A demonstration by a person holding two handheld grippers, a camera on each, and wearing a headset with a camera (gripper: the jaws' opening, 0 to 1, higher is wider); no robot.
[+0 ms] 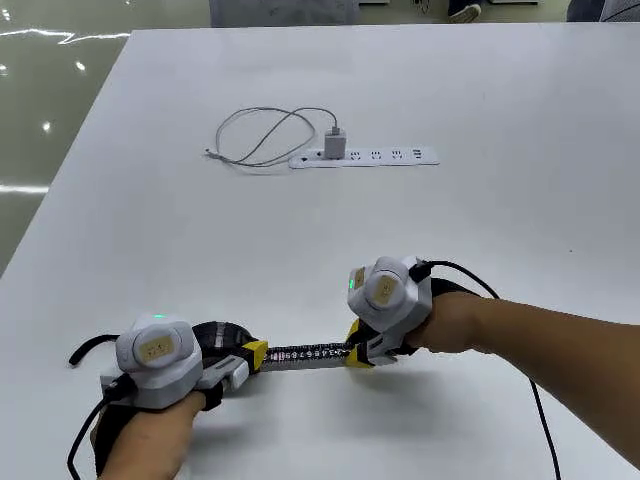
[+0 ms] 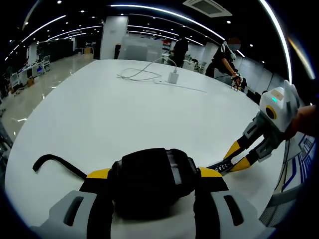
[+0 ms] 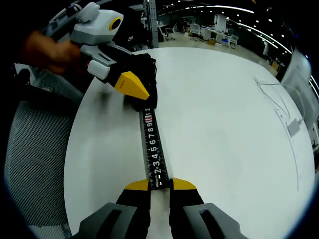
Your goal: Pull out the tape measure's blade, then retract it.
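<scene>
**Head view.** On the white table (image 1: 480,110), the left gripper (image 1: 240,362) sits at 7 o'clock. Its jaws are closed around the black tape measure (image 1: 222,338). The blade (image 1: 305,353) runs out of the case toward 3 o'clock and lies low over the table. It ends at the right gripper (image 1: 356,356), whose yellow-tipped jaws are pinched on the blade's end. A black strap (image 1: 88,349) trails from the case toward 9 o'clock. Well apart at 12 o'clock lies a white power strip (image 1: 375,157), with a charger (image 1: 335,143) plugged into it and a looped cable (image 1: 262,135) beside it.

**Left gripper view.** The case is clamped between the two jaws at 6 o'clock, touching both. The strap curls away toward 9 o'clock. The blade leaves toward 3 o'clock, where the right gripper holds its end.

**Right gripper view.** The jaws at 6 o'clock are squeezed onto the blade's tip. The numbered blade runs straight toward 12 o'clock to the case, which the left gripper holds at 11 o'clock.
</scene>
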